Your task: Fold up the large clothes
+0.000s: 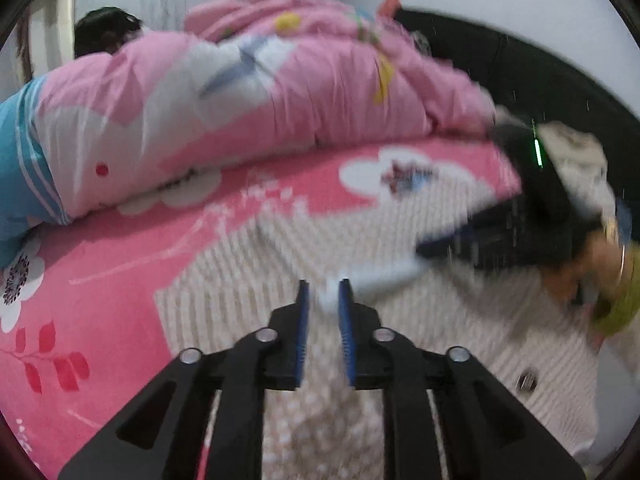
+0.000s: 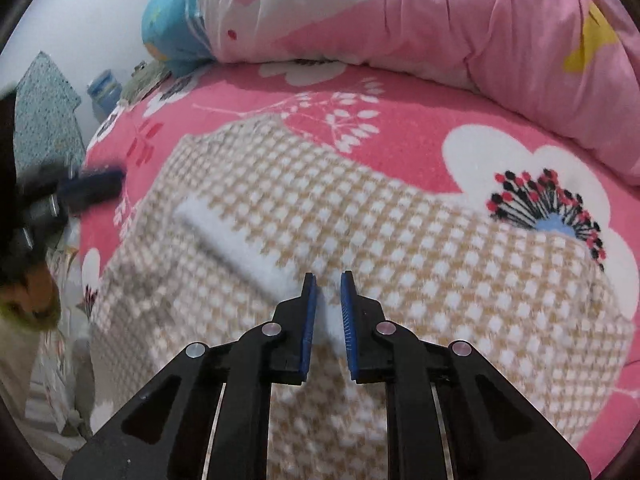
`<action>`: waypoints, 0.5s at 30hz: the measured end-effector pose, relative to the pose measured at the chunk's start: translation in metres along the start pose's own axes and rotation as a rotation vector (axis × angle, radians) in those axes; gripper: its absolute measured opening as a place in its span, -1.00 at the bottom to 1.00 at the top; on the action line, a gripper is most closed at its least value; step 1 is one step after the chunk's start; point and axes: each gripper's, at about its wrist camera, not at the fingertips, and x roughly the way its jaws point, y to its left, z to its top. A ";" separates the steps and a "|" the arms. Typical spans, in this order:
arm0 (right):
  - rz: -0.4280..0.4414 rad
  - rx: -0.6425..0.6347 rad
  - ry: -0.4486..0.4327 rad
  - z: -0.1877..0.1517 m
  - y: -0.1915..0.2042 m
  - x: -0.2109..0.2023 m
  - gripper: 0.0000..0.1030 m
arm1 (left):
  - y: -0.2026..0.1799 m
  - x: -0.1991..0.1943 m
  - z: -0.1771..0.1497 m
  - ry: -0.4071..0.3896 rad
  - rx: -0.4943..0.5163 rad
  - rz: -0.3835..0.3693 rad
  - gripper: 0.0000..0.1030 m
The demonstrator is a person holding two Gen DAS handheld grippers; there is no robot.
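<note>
The checked garment (image 2: 360,220) is lying spread on the pink bed (image 2: 400,136). Both the left tool (image 1: 324,300) and right tool (image 2: 329,296) are pinching its white trim. Only the left view is showing a button (image 1: 527,381).

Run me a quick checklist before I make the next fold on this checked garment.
1. Right claw gripping the white trim: ok, trim fills its gap.
2. Left claw gripping the trim: cannot tell, blurred.
3. Checked garment spread on the pink sheet: ok.
4. Pink quilt clear of the garment: ok, it lies behind it.
5. Sharp views: not ok, both blurred.
</note>
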 end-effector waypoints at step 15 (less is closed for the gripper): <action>-0.100 0.076 -0.105 -0.003 -0.048 -0.052 -0.27 | -0.006 0.110 0.011 0.170 -0.127 0.001 -0.14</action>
